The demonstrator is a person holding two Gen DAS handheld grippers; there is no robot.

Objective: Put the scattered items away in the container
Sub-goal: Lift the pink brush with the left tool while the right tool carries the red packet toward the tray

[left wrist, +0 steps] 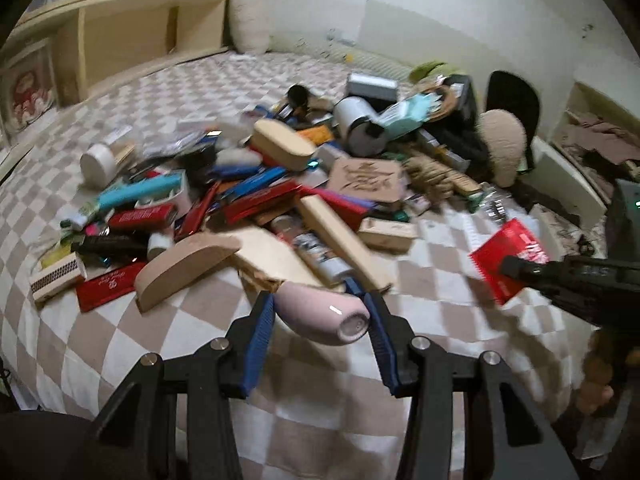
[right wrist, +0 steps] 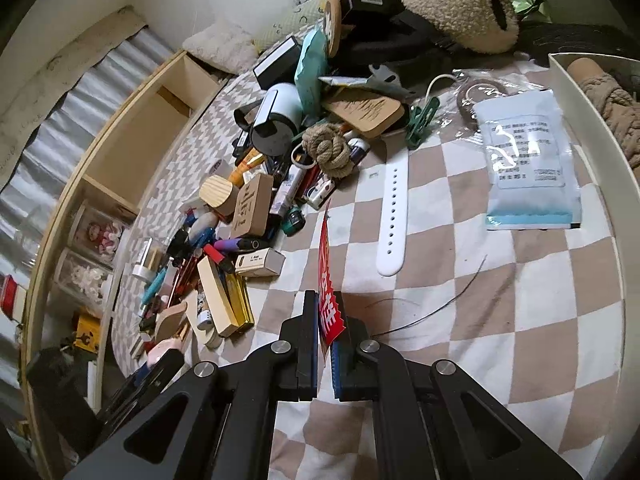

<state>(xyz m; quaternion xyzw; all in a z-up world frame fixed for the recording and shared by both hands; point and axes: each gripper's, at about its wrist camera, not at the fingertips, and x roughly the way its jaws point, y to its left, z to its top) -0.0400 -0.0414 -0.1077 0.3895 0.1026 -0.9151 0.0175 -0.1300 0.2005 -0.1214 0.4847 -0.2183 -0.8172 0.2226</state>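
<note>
A big pile of scattered items (left wrist: 256,200) lies on a checkered bed cover. My left gripper (left wrist: 320,308) is shut on a pink rounded bottle (left wrist: 324,314) and holds it at the pile's near edge. My right gripper (right wrist: 326,312) is shut on a flat red packet (right wrist: 326,276) with white lettering, held edge-on above the cover; it also shows in the left wrist view (left wrist: 508,258) at the right. A white container (right wrist: 592,128) stands at the right edge, with brown fabric inside. In the left wrist view the white container (left wrist: 568,176) is at the far right.
A white watch strap (right wrist: 394,216), a pale blue sachet (right wrist: 528,160), a green clip (right wrist: 420,122) and a rope knot (right wrist: 328,150) lie on the cover. A beige fluffy object (right wrist: 452,4) sits behind. A wooden shelf (left wrist: 132,36) borders the bed.
</note>
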